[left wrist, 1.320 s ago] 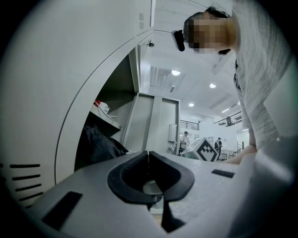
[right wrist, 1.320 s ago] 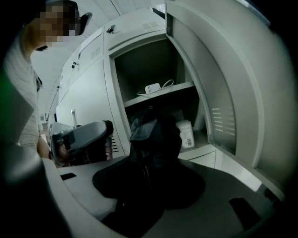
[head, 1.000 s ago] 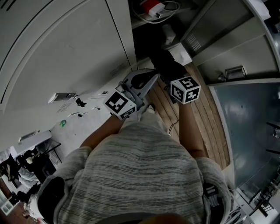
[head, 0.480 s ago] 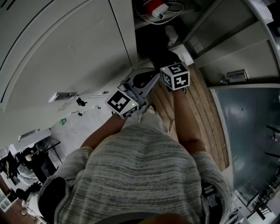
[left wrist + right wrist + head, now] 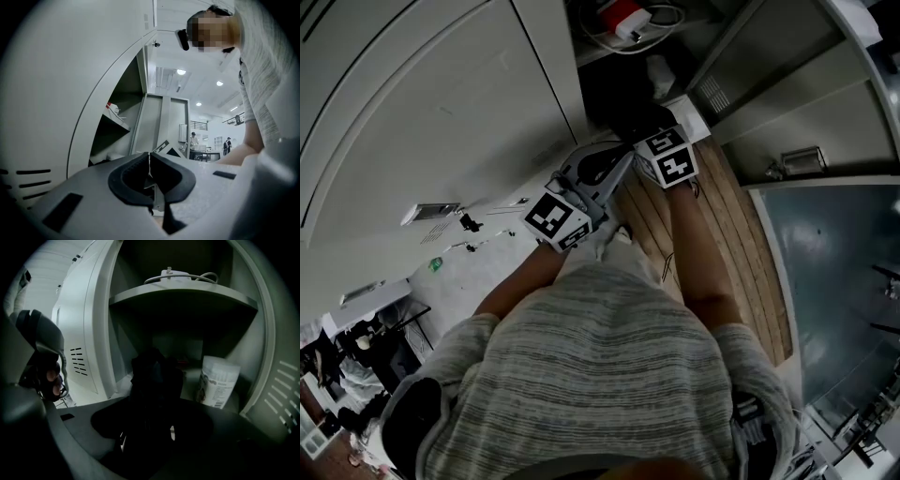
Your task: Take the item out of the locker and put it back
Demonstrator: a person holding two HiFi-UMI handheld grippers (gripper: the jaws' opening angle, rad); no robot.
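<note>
Black bundle [image 5: 154, 376] sits on the floor of the lower compartment of the locker [image 5: 269, 333], under the shelf [image 5: 183, 298]. It is too dark in there to say what the bundle is made of.

My right tongs [image 5: 149, 430] reach into that compartment, tilted downward. The black bundle is dead ahead, its near part between the jaws. The jaws have just been opening and stand wide. Thin slivers of light show on either side of the bundle, so I read no pinch on it.

A white printed pouch [image 5: 216, 383] stands upright just beside the bundle, on its right and clear of my jaws. A white cable [image 5: 180, 276] lies on the shelf above.

My left tongs [image 5: 150, 161] are pressed together on nothing, held level outside beside the open locker door [image 5: 70, 93].

Step in hand, as I judge it: the right tongs are working at the bundle where it rests, either spreading to take it or letting it go. I cannot say which.

If taking, the next move calls for closing squarely on the bundle and drawing straight back, clear of the pouch. If leaving it, I only need to back out without snagging it.
</note>
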